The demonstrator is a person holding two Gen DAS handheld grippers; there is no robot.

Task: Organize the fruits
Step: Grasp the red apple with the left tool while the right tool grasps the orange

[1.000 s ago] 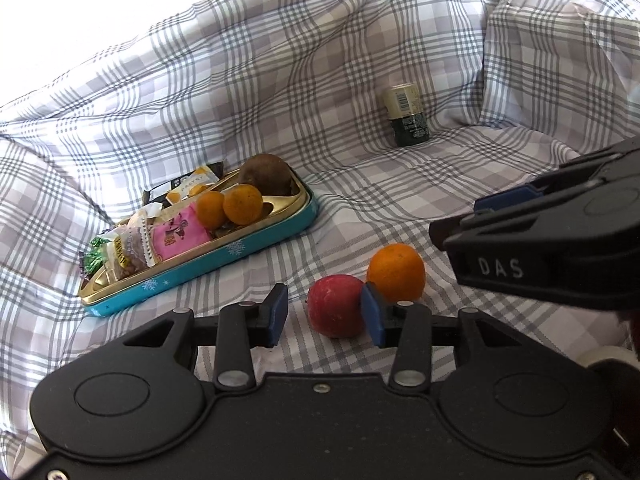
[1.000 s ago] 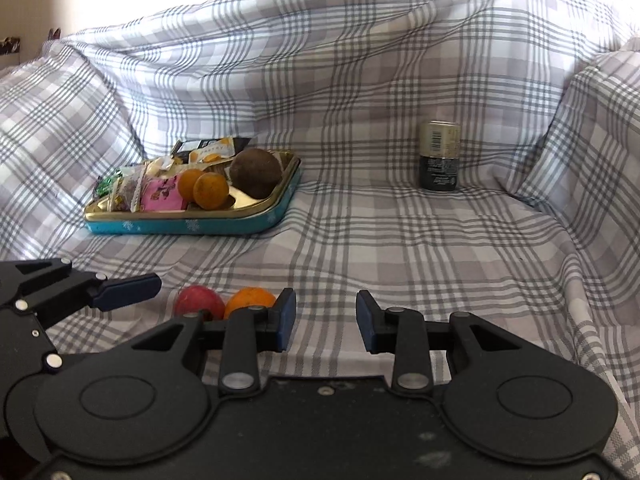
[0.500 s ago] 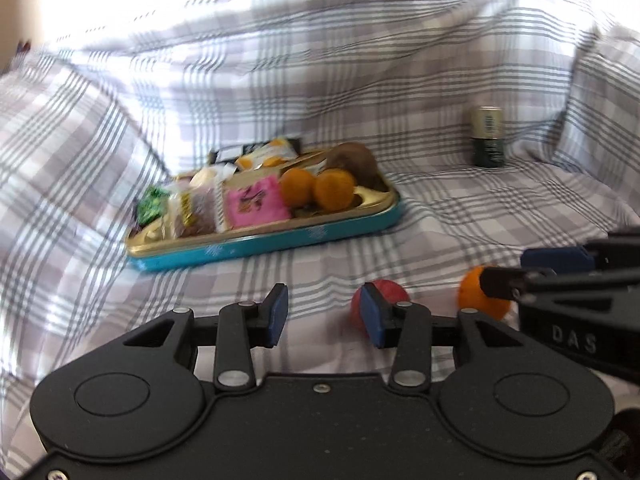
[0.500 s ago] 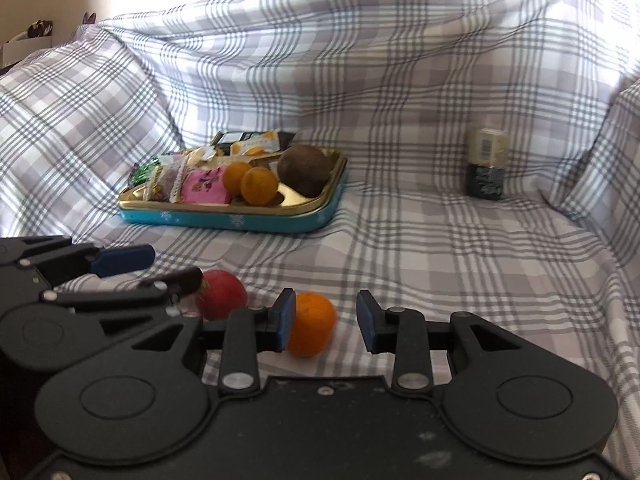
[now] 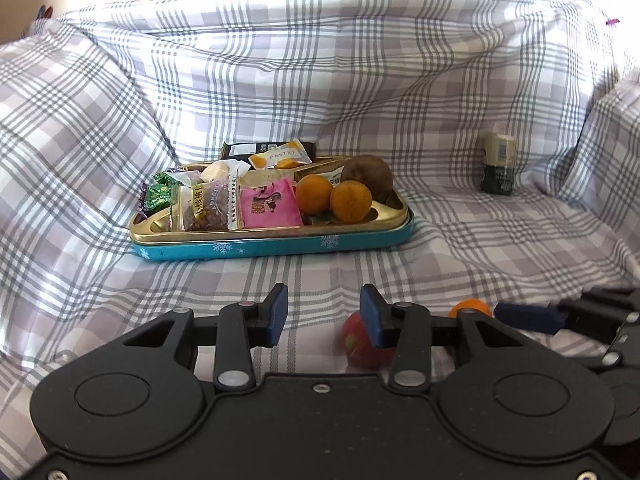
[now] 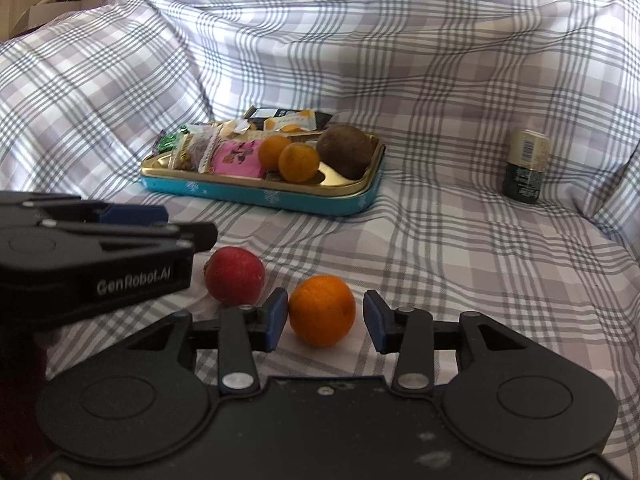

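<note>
Left wrist: red fruit [image 5: 356, 340], orange [image 5: 470, 307] half-hidden; both hand-held grippers gape, empty

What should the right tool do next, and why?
Probably close on the orange: the right tool is open with the orange sitting between its fingers, loose on the cloth, while other fruit already lies in the tray.

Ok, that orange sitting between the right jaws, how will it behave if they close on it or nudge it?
The orange is round and lies loose on soft plaid cloth, so a nudge would probably roll it. It looks firm, likely holding shape when squeezed. The red fruit close by might get bumped.
</note>
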